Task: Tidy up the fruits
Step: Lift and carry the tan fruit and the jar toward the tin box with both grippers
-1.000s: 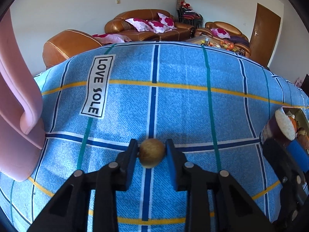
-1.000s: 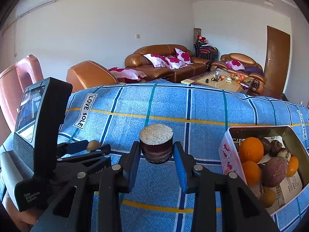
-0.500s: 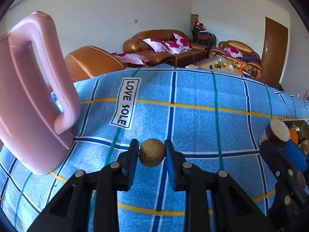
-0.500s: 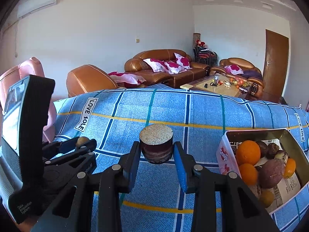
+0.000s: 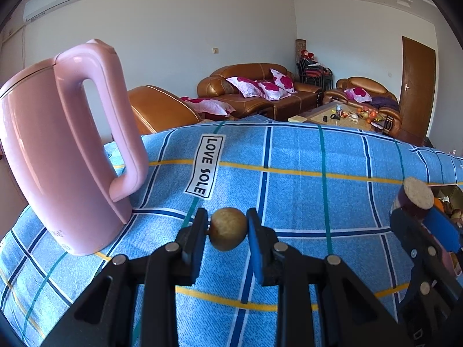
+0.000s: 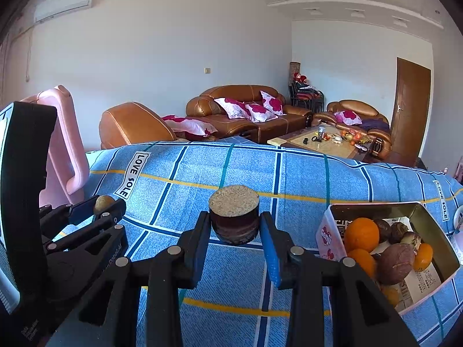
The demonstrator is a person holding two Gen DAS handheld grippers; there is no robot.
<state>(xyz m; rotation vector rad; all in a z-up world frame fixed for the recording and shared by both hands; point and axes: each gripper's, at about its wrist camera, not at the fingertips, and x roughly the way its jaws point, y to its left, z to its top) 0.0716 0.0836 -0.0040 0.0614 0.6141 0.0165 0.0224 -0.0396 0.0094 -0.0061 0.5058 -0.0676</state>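
The left gripper [image 5: 228, 232] has its jaws drawn nearly together, pinching a small round tan-brown fruit [image 5: 228, 232] between the two blue pads; the fruit is clear of the cloth beneath it. The right gripper [image 6: 235, 228] is likewise narrowed, its pads clamped on the sides of a dark purple cut fruit piece [image 6: 234, 221], whose pale, grainy cut face looks upward. Both loads hang above a blue checked tablecloth [image 5: 303, 190] printed with a "LOVE SOLE" label [image 5: 207, 170]. Just left of the left gripper a pink electric kettle [image 5: 60, 150] stands upright on the cloth, handle toward the gripper. To the right of the right gripper lies an open tin box [image 6: 428, 225], holding oranges [image 6: 361, 234] and dark brownish-purple fruits [image 6: 396, 263]. Beyond the table stand brown leather sofas [image 6: 240, 110] with flowered cushions.
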